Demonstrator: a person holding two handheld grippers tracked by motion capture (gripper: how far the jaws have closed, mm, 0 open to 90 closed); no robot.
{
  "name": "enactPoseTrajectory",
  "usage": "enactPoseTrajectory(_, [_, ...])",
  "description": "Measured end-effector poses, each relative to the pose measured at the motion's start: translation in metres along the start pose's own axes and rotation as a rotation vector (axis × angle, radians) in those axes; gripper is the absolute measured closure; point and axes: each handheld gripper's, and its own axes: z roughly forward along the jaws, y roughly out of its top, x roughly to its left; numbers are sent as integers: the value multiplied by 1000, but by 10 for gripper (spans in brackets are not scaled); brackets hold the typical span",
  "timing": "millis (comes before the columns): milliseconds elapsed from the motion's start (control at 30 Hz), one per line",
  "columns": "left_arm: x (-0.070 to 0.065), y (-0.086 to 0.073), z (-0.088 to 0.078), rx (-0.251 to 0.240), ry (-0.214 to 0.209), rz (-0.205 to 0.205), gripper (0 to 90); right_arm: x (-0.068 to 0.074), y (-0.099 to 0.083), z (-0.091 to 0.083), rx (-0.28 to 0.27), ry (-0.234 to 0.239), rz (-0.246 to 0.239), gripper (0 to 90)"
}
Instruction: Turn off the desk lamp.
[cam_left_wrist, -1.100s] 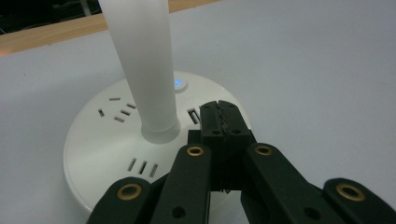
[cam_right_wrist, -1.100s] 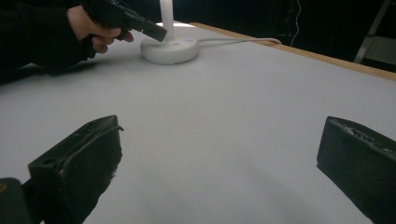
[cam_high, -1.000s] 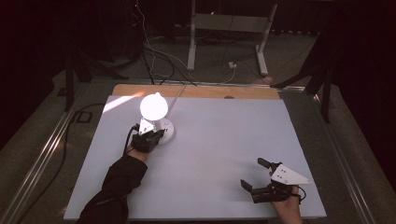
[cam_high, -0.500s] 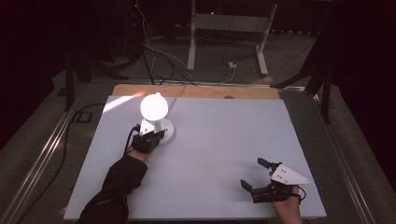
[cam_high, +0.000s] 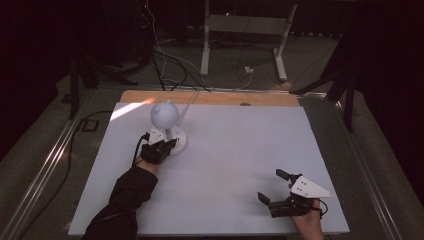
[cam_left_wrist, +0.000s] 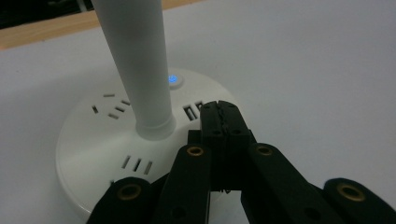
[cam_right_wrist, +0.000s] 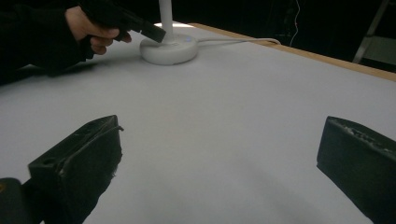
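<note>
From above, nothing has shifted over the last second: the left gripper (cam_high: 161, 148) stays at the desk lamp's round base (cam_high: 178, 142), the right gripper (cam_high: 280, 192) well away, jaws wide apart. Along the left gripper's jaws, they are pressed together, empty, over that socket-studded base beside its blue-lit button (cam_left_wrist: 173, 79); no writing is legible. Across the white table (cam_right_wrist: 243, 116), the lamp (cam_right_wrist: 169, 46) stands far off by the other hand (cam_right_wrist: 93, 30).

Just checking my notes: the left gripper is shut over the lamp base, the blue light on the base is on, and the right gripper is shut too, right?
Not quite: the right gripper is open; the right gripper view shows its jaws wide apart over bare table. The rest holds: the left gripper is shut over the lamp base, blue light on.
</note>
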Motion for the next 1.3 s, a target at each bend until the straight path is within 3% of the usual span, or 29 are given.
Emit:
enactPoseTrajectory(233, [-4, 5, -10, 15, 7, -23, 871, 0, 0, 0, 0, 0, -1, 0])
enactPoseTrajectory(267, [-5, 5, -11, 28, 16, -28, 812, 0, 0, 0, 0, 0, 0, 0])
enactPoseTrajectory(367, [-6, 7, -14, 40, 12, -41, 796, 0, 0, -1, 0, 0, 1, 0])
enactPoseTrajectory(400, [-8, 9, -16, 49, 10, -50, 734, 0, 0, -1, 0, -1, 0, 0])
enactPoseTrajectory(500, [-9, 10, -19, 62, 4, -64, 675, 0, 0, 0, 0, -1, 1, 0])
enactPoseTrajectory(533, [-9, 11, -20, 65, 0, -77, 591, 0, 0, 0, 0, -2, 0, 0])
enactPoseTrajectory(567, [-9, 12, -21, 73, 2, -79, 591, 0, 0, 0, 0, -2, 0, 0])
enactPoseTrajectory(633, [-12, 13, -23, 82, 19, -82, 436, 0, 0, -1, 1, -2, 1, 0])
enactPoseTrajectory(667, [-12, 14, -23, 94, 20, -88, 436, 0, 0, -1, 1, -2, 1, 0])
enactPoseTrajectory(700, [-12, 15, -24, 104, 9, -104, 291, 0, 0, -1, 0, -3, 0, 0])
enactPoseTrajectory(800, [-10, 16, -27, 115, -15, -124, 133, -1, 0, 0, 1, -4, -1, 0])
enactPoseTrajectory(900, [-9, 16, -29, 119, -26, -120, 77, -1, 0, 0, 1, -4, 0, 0])
enactPoseTrajectory(933, [-9, 16, -30, 120, -24, -120, 20, -1, 0, 0, 1, -4, 0, 0])
enactPoseTrajectory(1300, [-12, 10, -51, 76, -78, -96, 5, -1, 0, 0, 0, 0, 0, 0])
